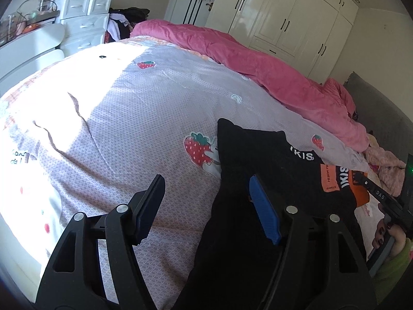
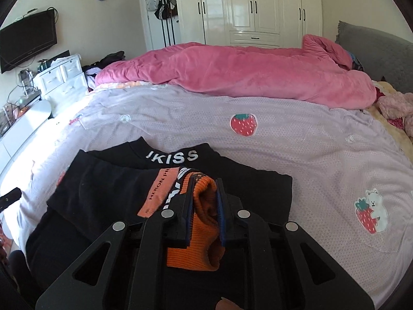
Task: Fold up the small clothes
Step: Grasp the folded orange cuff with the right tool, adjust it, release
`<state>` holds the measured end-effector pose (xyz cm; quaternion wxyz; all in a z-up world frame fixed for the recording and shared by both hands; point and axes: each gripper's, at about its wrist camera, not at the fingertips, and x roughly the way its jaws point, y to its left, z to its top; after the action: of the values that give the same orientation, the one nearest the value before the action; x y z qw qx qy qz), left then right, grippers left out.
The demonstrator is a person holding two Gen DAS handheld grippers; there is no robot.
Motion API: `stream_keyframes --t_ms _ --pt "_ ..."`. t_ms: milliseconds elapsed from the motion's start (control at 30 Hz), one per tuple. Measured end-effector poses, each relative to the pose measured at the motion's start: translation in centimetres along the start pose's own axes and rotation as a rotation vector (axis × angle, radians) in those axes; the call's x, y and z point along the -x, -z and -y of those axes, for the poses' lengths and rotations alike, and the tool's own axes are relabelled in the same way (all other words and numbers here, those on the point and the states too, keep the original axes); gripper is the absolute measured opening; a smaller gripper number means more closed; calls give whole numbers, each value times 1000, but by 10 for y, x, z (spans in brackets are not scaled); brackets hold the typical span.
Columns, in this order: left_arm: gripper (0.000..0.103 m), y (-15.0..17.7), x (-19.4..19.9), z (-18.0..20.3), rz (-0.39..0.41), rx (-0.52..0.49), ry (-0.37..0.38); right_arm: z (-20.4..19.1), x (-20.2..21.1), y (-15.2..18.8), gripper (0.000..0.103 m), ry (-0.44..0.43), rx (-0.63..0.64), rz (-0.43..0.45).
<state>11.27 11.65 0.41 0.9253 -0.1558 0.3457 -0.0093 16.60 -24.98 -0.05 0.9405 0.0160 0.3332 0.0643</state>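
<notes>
Across the bed lies a lilac sheet (image 2: 296, 149) printed with strawberries, with a pink quilt (image 2: 232, 69) heaped at twelve o'clock and white wardrobes (image 2: 253, 7) behind. On the near side rests a black garment (image 2: 108, 186), lettered in white, with an orange ribbed cuff (image 2: 204, 222). At the right-wrist view's six o'clock the right gripper (image 2: 204, 204) pinches that cuff. The left gripper (image 1: 206, 201) hangs spread, angled downward, one finger over the sheet, the other over black cloth.

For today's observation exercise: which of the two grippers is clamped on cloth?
The right gripper: its pads pinch the garment's orange cuff. The left gripper is open, gripping nothing.
</notes>
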Motion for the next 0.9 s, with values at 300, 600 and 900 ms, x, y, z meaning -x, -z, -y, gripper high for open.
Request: stream_keyframes --t_ms 300,600,900 --pt "60 9 -14 14 -40 -48 15 14 -3 3 20 156 3 24" --pt "60 5 -21 43 -49 -97 49 29 3 19 33 121 -38 -6" --pt "43 -15 -49 97 -37 -220 67 26 -20 24 35 64 -64 -79"
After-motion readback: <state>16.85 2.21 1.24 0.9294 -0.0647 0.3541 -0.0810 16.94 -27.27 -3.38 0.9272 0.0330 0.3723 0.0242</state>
